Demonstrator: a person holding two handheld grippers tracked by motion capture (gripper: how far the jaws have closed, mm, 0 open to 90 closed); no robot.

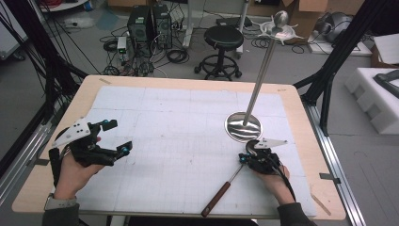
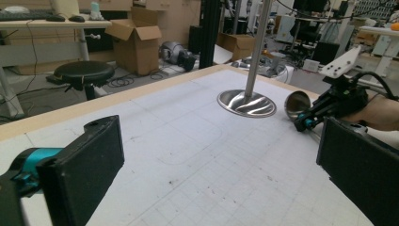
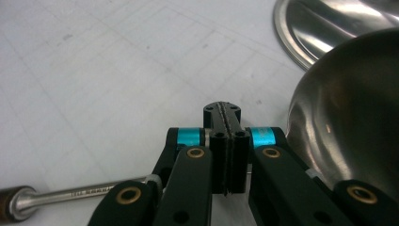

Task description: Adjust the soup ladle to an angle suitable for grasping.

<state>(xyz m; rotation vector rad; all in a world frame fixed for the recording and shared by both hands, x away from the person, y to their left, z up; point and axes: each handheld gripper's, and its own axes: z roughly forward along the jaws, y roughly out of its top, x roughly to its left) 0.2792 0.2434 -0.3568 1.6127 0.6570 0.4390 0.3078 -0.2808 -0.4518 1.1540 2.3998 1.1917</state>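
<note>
The right gripper (image 1: 248,157) has its jaws clamped, seemingly on the ladle (image 1: 225,188) handle; the left gripper (image 1: 113,136) jaws gape wide over the desk (image 1: 179,122).

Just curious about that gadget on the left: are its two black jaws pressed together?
No, the left gripper holds its jaws wide apart, with bare table mat between them.

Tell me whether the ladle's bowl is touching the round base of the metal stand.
Cannot tell. In the left gripper view the ladle's bowl sits just beside the stand base, seemingly a sliver apart; the high view overlaps them.
</note>
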